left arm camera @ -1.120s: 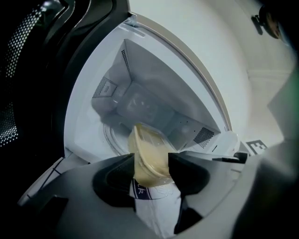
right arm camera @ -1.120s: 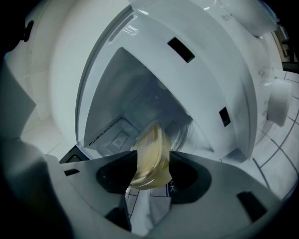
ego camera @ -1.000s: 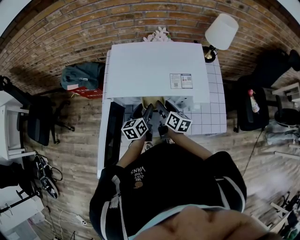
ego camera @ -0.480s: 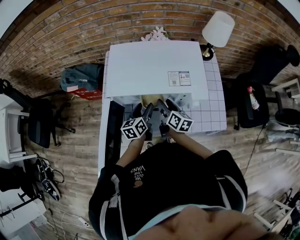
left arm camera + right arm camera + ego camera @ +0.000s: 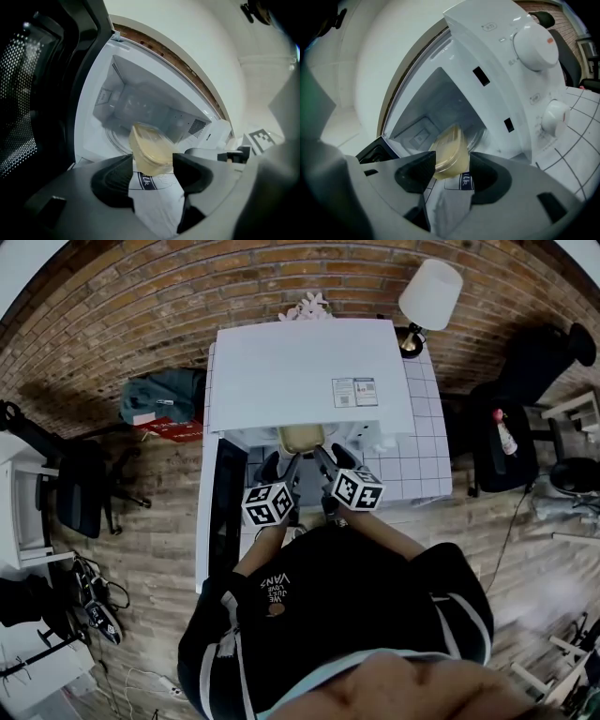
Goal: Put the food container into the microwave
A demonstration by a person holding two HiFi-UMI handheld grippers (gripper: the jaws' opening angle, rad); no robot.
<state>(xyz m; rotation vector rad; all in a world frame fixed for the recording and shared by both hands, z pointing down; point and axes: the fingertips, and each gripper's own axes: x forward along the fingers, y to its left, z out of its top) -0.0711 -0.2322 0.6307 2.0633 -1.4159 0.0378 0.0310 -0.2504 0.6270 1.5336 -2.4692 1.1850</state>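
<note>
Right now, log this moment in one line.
food container: in left gripper and right gripper | microwave door: open | stage: at cavity mouth

head: steeply down | both gripper views: close, share microwave [image 5: 140, 101] cavity

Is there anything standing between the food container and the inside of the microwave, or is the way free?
Nothing visible blocks it. The door stands open on the left. The food container, held by the left gripper and the right gripper, is at the opening of the microwave. Inside, only the glass plate shows.
</note>
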